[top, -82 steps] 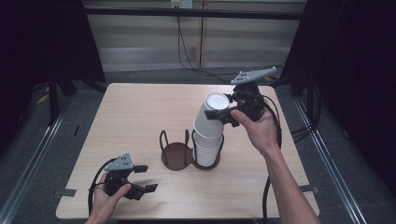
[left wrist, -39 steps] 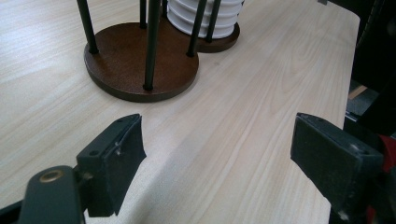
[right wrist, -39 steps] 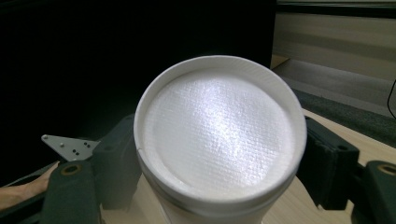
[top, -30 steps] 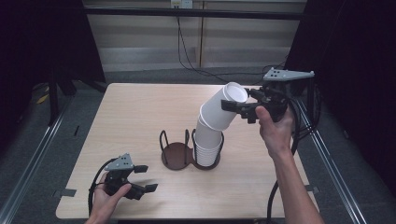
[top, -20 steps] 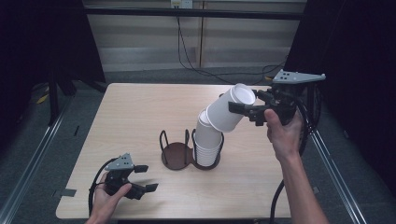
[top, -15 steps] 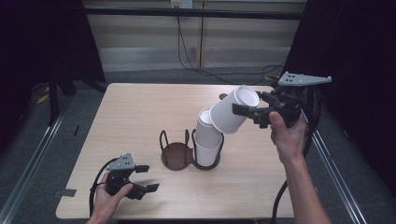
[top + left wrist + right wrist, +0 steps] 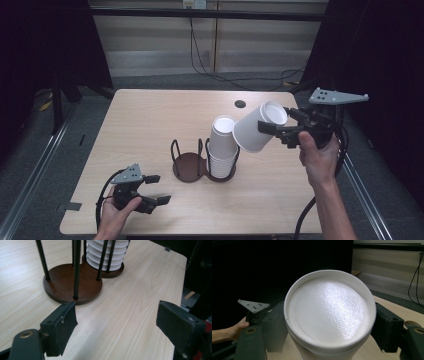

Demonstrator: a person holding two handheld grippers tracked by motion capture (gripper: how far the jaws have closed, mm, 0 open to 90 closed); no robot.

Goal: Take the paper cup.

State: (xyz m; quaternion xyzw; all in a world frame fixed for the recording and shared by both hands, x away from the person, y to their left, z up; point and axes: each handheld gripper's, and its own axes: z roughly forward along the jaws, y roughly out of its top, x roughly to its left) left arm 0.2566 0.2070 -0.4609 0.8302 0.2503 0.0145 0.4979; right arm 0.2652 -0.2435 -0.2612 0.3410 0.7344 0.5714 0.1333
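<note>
A light wooden desk [image 7: 150, 120] is seen from above. A dark brown two-ring cup holder [image 7: 192, 162] stands near the desk's middle, toward the near edge. A stack of white cups [image 7: 222, 147] is seated in its right ring. One white cup [image 7: 257, 127] is held tilted above the desk, just right of the stack and toward the right edge, its base turned to the right tongs [image 7: 272, 131], which are pinched on its sides. The left tongs [image 7: 155, 189] are rested near the near-left corner, jaws spread, nothing between them.
</note>
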